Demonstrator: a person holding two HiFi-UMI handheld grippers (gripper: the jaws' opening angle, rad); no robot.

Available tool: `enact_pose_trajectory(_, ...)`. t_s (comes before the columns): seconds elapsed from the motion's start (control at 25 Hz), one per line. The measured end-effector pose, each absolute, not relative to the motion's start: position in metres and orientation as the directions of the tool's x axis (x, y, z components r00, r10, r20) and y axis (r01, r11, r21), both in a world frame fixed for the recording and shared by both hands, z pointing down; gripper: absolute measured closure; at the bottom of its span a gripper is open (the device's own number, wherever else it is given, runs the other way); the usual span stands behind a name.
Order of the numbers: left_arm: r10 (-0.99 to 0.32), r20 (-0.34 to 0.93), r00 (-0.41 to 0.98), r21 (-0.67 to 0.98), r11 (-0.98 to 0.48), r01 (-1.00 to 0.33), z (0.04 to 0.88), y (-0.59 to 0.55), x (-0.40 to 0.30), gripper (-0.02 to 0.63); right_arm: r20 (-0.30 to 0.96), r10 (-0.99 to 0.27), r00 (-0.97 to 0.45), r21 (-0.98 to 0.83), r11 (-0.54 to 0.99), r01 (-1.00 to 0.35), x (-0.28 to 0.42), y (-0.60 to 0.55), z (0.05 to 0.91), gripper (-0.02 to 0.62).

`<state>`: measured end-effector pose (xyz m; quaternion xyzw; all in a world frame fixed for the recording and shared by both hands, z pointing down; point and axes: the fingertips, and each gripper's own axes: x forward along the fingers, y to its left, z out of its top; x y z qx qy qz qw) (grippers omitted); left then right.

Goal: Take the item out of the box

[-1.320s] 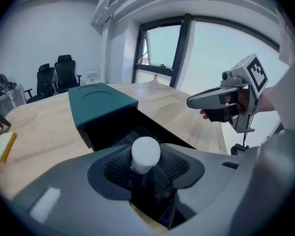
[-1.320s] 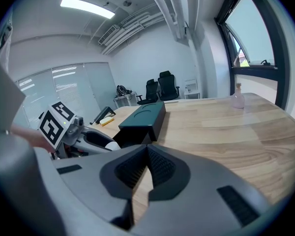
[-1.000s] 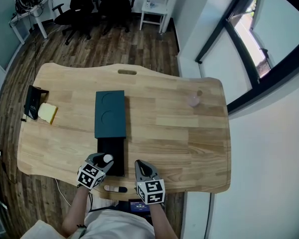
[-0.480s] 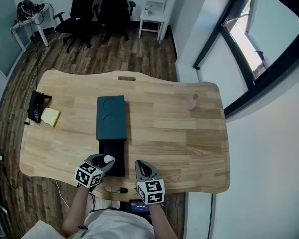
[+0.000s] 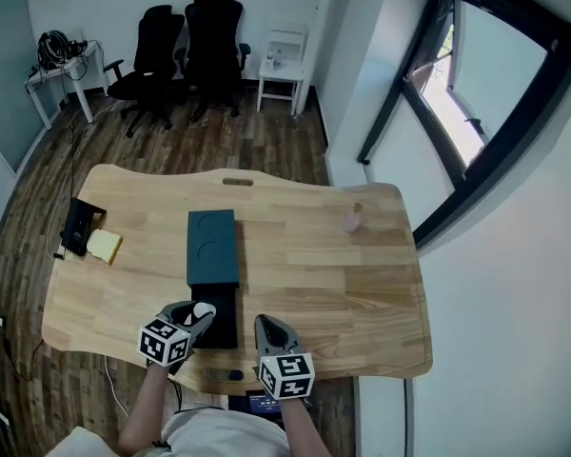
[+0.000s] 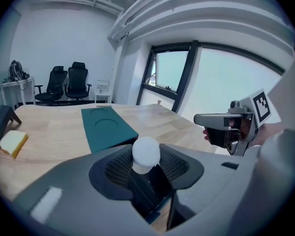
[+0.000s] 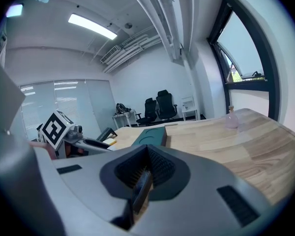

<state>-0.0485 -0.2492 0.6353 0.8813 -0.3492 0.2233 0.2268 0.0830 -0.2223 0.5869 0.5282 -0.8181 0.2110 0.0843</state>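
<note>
A teal box lid [image 5: 213,248] lies in the middle of the wooden table [image 5: 295,284], with the black box tray [image 5: 222,324] drawn out toward me from under it. My left gripper [image 5: 196,315] hovers at the tray's near left corner, shut on a small white rounded item [image 5: 203,309]. In the left gripper view that white item [image 6: 146,153] sits pinched between the dark pads [image 6: 119,167], with the lid [image 6: 105,127] beyond. My right gripper [image 5: 266,327] is to the right of the tray, shut and holding nothing; its ribbed pads [image 7: 157,168] meet.
A yellow sponge [image 5: 105,246] and a black device [image 5: 77,227] lie at the table's left end. A small pink bottle [image 5: 351,221] stands far right. A small dark object [image 5: 224,375] lies near the front edge. Office chairs [image 5: 186,55] stand beyond the table.
The head view has pulled back, so the table looks smaller. Both grippers keep about the same places; the left one still holds the white item by the tray.
</note>
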Motion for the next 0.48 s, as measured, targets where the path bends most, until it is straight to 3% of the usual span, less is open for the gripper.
enact_pose_trajectory(0.48,-0.606,0.461,0.649,0.197,-0.643,-0.740,0.579,-0.226,-0.057,0.434,0.272,-0.891,-0.364,-0.162,0.330,-0.930,0.092,-0.198,0.550,0.591)
